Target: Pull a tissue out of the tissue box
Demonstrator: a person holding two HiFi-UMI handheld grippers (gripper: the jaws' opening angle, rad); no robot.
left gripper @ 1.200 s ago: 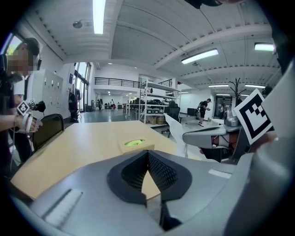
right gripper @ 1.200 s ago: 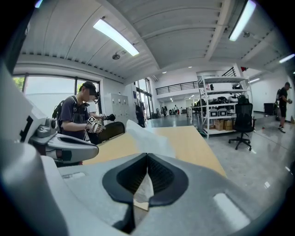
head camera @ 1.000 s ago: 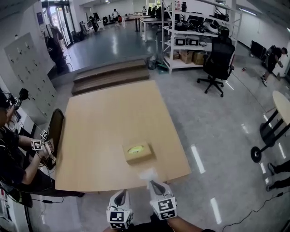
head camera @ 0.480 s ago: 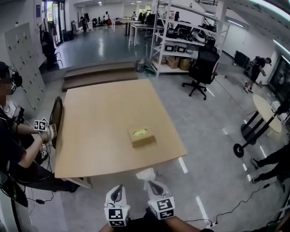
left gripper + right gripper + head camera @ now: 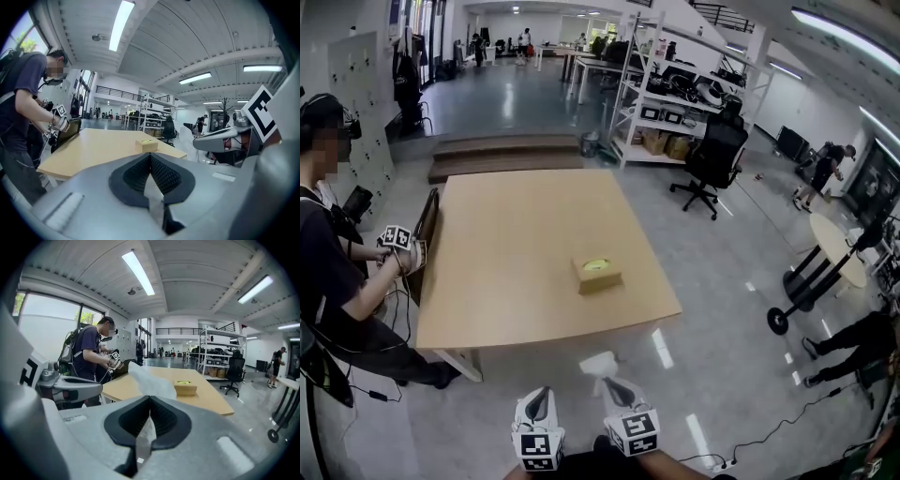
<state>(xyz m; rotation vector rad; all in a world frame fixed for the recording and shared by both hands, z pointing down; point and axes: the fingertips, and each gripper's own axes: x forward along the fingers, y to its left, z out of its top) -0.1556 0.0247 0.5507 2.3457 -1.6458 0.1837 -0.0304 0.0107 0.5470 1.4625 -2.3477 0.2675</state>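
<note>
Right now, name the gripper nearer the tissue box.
Right. The right gripper, shut on the tissue, hangs off the table, straight before the tissue box; the left gripper sits beside it, farther off.

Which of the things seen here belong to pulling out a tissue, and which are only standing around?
Job: tan cardboard tissue box; white paper tissue, pinched in the right gripper; light wooden table under the box.
Idle: black office chair; white metal shelf rack; round white side table.

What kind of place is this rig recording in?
Probably an open lab or workshop hall: metal shelves loaded with boxes and gear, a worktable on a polished floor, and another person standing at the table.
</note>
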